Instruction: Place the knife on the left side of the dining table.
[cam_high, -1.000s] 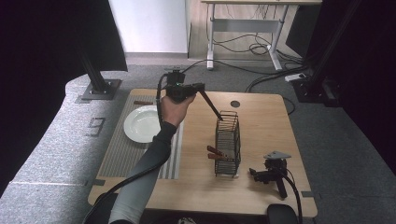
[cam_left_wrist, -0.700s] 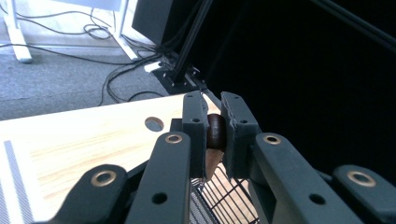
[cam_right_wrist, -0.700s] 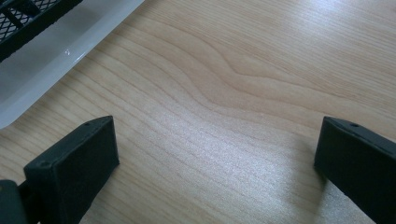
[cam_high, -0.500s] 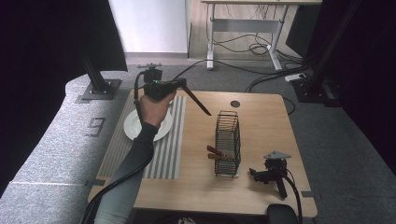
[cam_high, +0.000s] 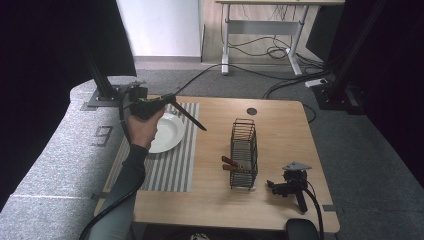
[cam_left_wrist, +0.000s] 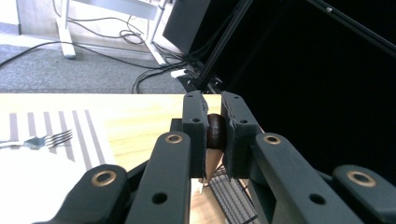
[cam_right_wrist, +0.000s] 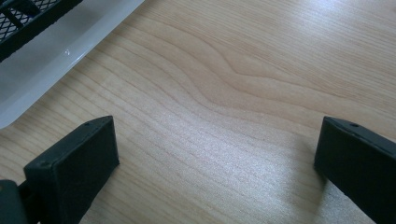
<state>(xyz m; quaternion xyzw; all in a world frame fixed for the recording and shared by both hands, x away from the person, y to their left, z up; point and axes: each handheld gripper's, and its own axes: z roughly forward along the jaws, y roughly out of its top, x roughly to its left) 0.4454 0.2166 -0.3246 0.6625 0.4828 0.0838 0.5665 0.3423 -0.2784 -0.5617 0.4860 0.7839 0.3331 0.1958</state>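
Cutlery of some kind, a long slim utensil with a dark brown handle, is clamped in the left tongs, which are shut tight on the handle's rounded end. In the left gripper view the handle sits squeezed between the two black jaws and a paler, tapering length runs away below it. Whether it is a knife or something else I cannot tell. It hangs in the air just beyond the far-right rim of the white plate, its free end slanting down and away from the plate over the bare counter. It looks stiff and light, and its smooth handle is likely to twist in a loose grip, so hold it on the handle and not on the thin end, squarely across the flats. A fork lies on the striped placemat under the plate. To the right of the plate, well apart, stands a wire basket with more brown handles poking out of its side. Farther right of the plate, past the basket, the right tongs rest on the counter with jaws spread wide over bare wood and nothing between them.
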